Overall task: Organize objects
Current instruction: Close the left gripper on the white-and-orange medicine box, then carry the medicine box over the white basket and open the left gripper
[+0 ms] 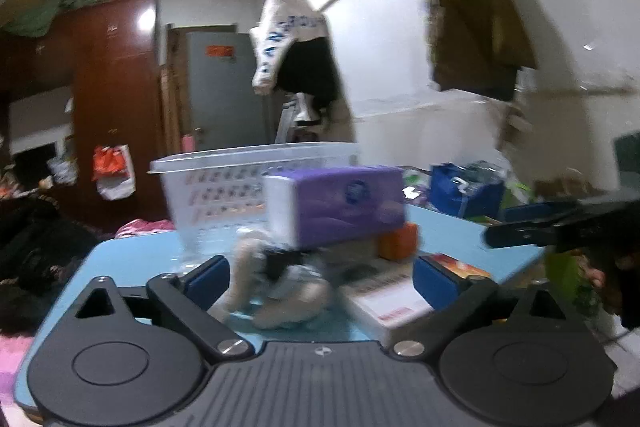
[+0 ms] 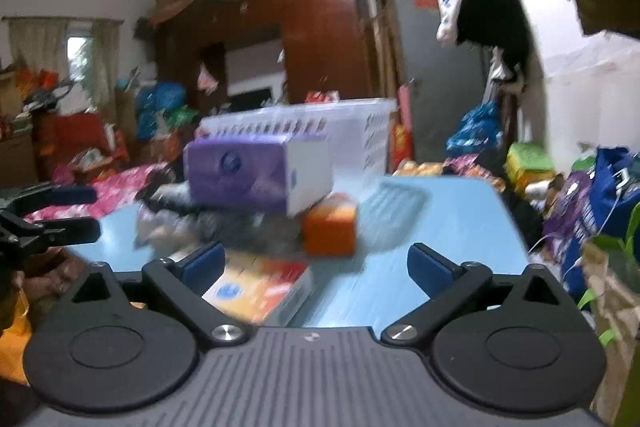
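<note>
Jaws of both tools stand wide with nothing between them: left gripper (image 1: 318,277) and right gripper (image 2: 316,267) both hover at the near edge of the light-blue counter (image 2: 452,223).

Task objects sit in a loose heap at 12 o'clock from each gripper. A purple rectangular tissue pack (image 1: 334,209) rests tilted on top of a crumpled grey-and-white cloth bundle (image 1: 280,279), with a small orange box (image 2: 330,229) just beside it at 3 o'clock and a flat white-and-orange carton (image 2: 260,287) nearest the right gripper. A white perforated plastic basket (image 2: 320,131) stands behind the heap (probably the destination).

Risks, as judged: the tissue pack looks poorly supported, so pulling the cloth or nudging the orange box could tip it off; the soft pack may also deform or slip in a wide grasp; the two tools approach the same heap and could collide.

Hard to read: motion blur smears both views, the cloth's identity is unclear, the basket's interior is hidden, and carton lettering is illegible.
</note>
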The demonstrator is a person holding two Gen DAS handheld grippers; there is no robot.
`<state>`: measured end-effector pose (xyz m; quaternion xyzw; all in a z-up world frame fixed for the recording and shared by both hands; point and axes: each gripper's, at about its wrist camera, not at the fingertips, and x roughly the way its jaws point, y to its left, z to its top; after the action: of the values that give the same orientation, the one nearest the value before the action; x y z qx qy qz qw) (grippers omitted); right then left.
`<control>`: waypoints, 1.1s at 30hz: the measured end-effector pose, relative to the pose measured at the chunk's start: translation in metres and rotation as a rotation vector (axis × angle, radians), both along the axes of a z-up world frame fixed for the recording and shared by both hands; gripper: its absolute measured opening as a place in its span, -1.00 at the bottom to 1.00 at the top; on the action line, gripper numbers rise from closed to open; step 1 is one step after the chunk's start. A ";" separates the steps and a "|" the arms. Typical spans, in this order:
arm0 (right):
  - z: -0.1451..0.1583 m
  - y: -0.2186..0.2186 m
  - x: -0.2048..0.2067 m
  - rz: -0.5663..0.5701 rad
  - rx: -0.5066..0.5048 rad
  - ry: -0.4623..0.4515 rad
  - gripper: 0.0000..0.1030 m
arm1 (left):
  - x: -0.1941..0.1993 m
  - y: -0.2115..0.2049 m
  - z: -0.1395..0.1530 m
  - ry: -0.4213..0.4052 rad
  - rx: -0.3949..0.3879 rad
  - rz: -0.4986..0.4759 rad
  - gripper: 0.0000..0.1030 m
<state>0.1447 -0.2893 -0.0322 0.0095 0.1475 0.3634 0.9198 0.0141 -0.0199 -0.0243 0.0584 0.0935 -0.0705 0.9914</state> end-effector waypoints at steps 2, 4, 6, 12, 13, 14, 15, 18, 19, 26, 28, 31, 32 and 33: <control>-0.005 0.000 -0.002 0.065 -0.024 0.009 0.90 | -0.001 -0.008 -0.006 0.004 0.024 -0.029 0.78; -0.012 0.003 -0.003 0.099 -0.045 0.027 0.73 | 0.002 -0.010 -0.009 0.019 0.018 -0.058 0.69; -0.016 0.004 -0.002 0.130 -0.042 0.043 0.60 | 0.009 -0.010 -0.014 0.056 0.004 -0.090 0.57; -0.021 0.007 -0.007 0.185 -0.057 0.043 0.34 | 0.026 -0.006 -0.035 0.154 -0.038 -0.173 0.19; -0.021 0.007 -0.007 0.189 -0.060 0.044 0.32 | 0.029 -0.006 -0.038 0.169 -0.043 -0.186 0.12; -0.022 0.007 -0.007 0.193 -0.059 0.043 0.32 | 0.032 -0.006 -0.041 0.179 -0.048 -0.195 0.09; -0.022 0.007 -0.006 0.195 -0.057 0.043 0.25 | 0.034 -0.007 -0.043 0.183 -0.053 -0.201 0.02; -0.023 0.007 -0.005 0.204 -0.056 0.045 0.03 | 0.037 -0.006 -0.045 0.182 -0.061 -0.215 -0.03; -0.023 0.006 -0.005 0.207 -0.056 0.045 -0.05 | 0.037 -0.006 -0.045 0.182 -0.062 -0.218 -0.04; -0.021 0.009 -0.010 0.205 -0.092 -0.001 -0.11 | 0.032 -0.012 -0.046 0.153 -0.019 -0.220 -0.14; -0.019 0.009 -0.015 0.198 -0.099 -0.036 -0.12 | 0.029 -0.014 -0.045 0.135 -0.003 -0.219 -0.16; -0.014 0.009 -0.021 0.193 -0.103 -0.080 -0.13 | 0.025 -0.014 -0.042 0.113 -0.005 -0.221 -0.18; -0.012 0.009 -0.023 0.191 -0.101 -0.093 -0.14 | 0.023 -0.013 -0.040 0.106 -0.008 -0.224 -0.19; -0.010 0.009 -0.025 0.189 -0.101 -0.104 -0.14 | 0.022 -0.013 -0.038 0.099 -0.010 -0.226 -0.20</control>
<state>0.1193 -0.2802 -0.0423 -0.0697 0.1178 0.4407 0.8872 0.0357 -0.0325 -0.0627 0.0599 0.1350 -0.1849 0.9716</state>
